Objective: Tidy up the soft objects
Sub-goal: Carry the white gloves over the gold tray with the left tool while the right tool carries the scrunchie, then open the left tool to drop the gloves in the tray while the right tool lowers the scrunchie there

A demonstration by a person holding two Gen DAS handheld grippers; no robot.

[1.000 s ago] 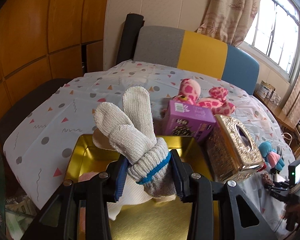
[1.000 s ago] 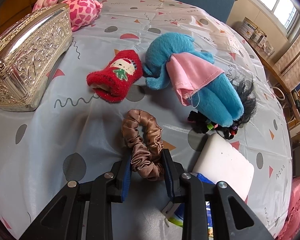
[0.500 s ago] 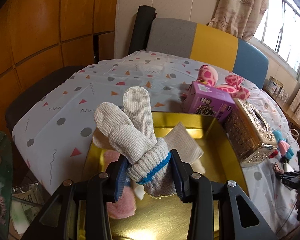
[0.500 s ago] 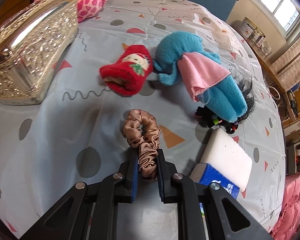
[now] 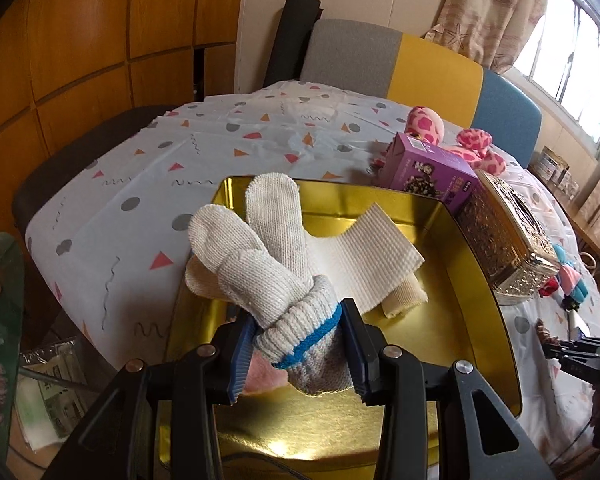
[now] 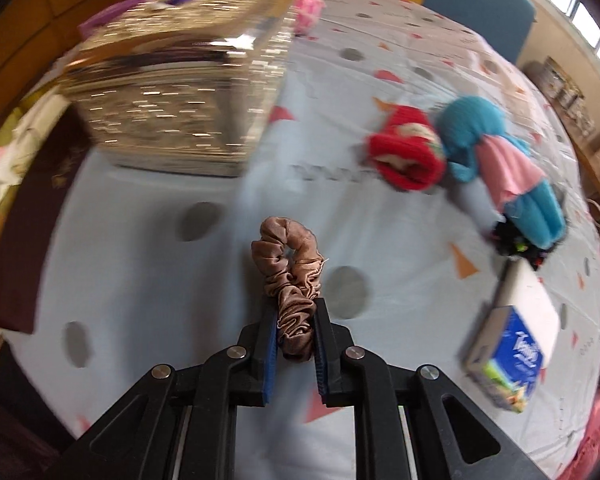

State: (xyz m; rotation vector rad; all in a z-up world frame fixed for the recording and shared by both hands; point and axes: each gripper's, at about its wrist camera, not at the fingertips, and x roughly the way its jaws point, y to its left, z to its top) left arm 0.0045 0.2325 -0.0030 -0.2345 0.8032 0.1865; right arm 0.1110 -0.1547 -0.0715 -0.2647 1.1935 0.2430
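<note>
Jaws of the left gripper (image 5: pixel 298 354) are clamped on the blue-banded cuff of a bundled grey-white knitted glove (image 5: pixel 268 264), held above the shiny gold metal tray (image 5: pixel 486 292), where a white ribbed cloth (image 5: pixel 366 258) and something pink and fluffy (image 5: pixel 262 378) already lie. To finish well, I would lower the glove until it rests on bare tray floor before opening, so it does not roll off the cloth or over the rim.

Jaws of the right gripper (image 6: pixel 296 338) are nearly closed, pinching one end of a brown satin hair scrunchie (image 6: pixel 290 276), which appears lifted off the pale patterned tablecloth (image 6: pixel 148 280). Its path to the tray passes the ornate gold tissue box (image 6: pixel 180 92), so carry it high enough to clear that. The red knitted mitten (image 6: pixel 406 152) and the blue plush toy with a pink skirt (image 6: pixel 500 160) lie on the cloth beyond.
</note>
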